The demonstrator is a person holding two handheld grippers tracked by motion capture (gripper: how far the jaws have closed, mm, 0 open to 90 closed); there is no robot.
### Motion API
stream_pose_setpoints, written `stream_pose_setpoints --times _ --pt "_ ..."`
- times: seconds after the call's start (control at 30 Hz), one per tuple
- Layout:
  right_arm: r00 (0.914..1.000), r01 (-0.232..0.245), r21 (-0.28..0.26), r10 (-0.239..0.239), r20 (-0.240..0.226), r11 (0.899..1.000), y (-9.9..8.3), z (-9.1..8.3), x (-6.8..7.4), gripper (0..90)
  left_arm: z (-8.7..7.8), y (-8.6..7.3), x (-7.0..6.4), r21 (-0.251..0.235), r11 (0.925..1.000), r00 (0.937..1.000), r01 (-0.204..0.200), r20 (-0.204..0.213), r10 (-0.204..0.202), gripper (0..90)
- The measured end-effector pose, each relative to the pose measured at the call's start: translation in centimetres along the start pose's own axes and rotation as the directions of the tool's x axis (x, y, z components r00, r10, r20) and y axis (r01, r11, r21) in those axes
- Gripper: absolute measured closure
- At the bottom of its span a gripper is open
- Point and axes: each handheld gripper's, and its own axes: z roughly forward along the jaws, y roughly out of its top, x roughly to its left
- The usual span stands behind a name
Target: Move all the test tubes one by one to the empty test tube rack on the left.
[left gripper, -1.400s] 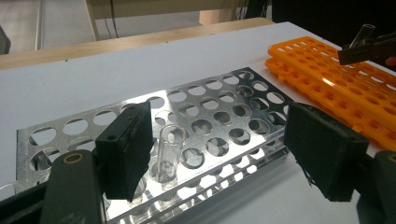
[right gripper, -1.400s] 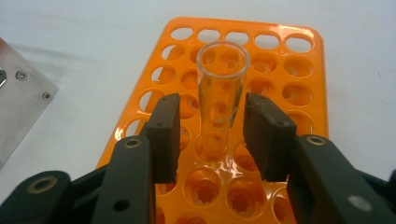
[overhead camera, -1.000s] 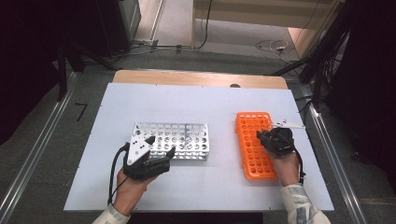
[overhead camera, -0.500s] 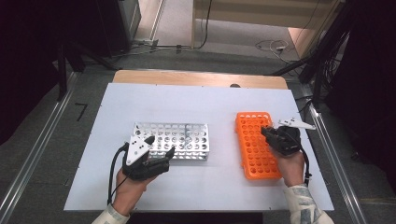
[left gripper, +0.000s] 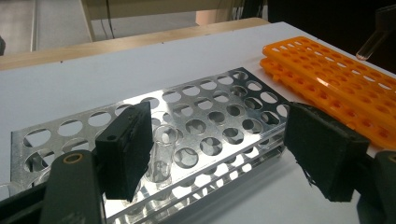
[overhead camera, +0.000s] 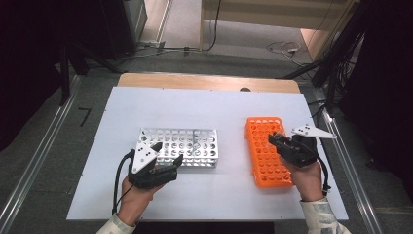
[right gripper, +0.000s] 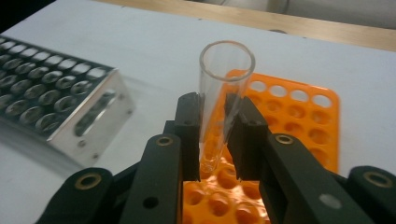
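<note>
Since the earlier frames the right gripper has drawn slightly back over the flat orange plastic rack, clamped on a clear glass test tube not yet seated, while the left gripper, jaws apart, frames another tube in the perforated metal rack.

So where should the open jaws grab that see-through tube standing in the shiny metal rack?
Best bet: pinch the clear glass test tube just under its rim, the part poking above the silver metal rack. Come straight down from above, since it stands upright in a hole and the rack's plate blocks lower down.
</note>
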Motion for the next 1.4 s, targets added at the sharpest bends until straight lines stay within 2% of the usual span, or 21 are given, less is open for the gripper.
stream_pose_setpoints --times 0.1,0.2,0.3,0.37,0.6,0.8,0.87,1.0,1.07,1.27,1.4 --pt "0.9977 0.037 0.006 -0.037 -0.057 0.999 0.1 0.0 1.5 72.9 0.0 0.0 -0.1 0.001 1.0 1.0 -0.005 0.001 0.005 23.6" --pt "0.9916 0.076 0.018 -0.073 -0.107 0.997 0.1 0.1 3.2 72.9 0.0 0.0 -0.3 0.004 1.0 0.9999 -0.006 0.01 0.006 22.5" --pt "0.9799 0.126 0.04 -0.118 -0.161 0.991 -0.2 0.6 5.0 72.9 0.0 0.0 -0.5 0.011 0.9999 0.9997 -0.013 0.022 0.013 22.2" --pt "0.9723 0.161 0.049 -0.15 -0.18 0.986 -0.4 0.8 6.0 72.9 0.0 0.0 -0.7 0.011 0.9998 0.9995 -0.015 0.029 0.014 21.9" --pt "0.9423 0.232 0.069 -0.207 -0.263 0.97 -1.1 1.5 9.2 72.9 -0.1 0.0 -1.0 0.01 0.9998 0.999 -0.019 0.041 0.019 22.0" --pt "0.9223 0.28 0.099 -0.24 -0.303 0.955 -2.0 2.4 11.0 72.9 0.0 0.0 -1.4 0.012 0.9996 0.9983 -0.024 0.054 0.023 22.0" --pt "0.9131 0.301 0.107 -0.255 -0.319 0.947 -2.3 2.8 11.6 72.9 0.0 0.0 -1.5 0.017 0.9994 0.9976 -0.028 0.063 0.027 22.0" --pt "0.9006 0.326 0.117 -0.27 -0.341 0.938 -2.8 3.4 12.6 72.9 0.0 0.0 -2.0 0.022 0.9994 0.9954 -0.028 0.092 0.026 22.1" --pt "0.8961 0.331 0.122 -0.271 -0.351 0.936 -3.0 3.7 13.1 72.9 0.0 0.0 -2.4 0.021 0.9996 0.9932 -0.02 0.115 0.018 22.3" --pt "0.8797 0.358 0.119 -0.292 -0.375 0.926 -3.3 4.4 14.6 72.9 0.0 0.0 -3.6 0.026 0.9984 0.9863 -0.05 0.159 0.045 24.1" --pt "0.8726 0.366 0.113 -0.298 -0.387 0.924 -3.3 4.6 15.4 72.9 0.1 -0.1 -4.1 0.034 0.998 0.9819 -0.054 0.183 0.047 24.2"
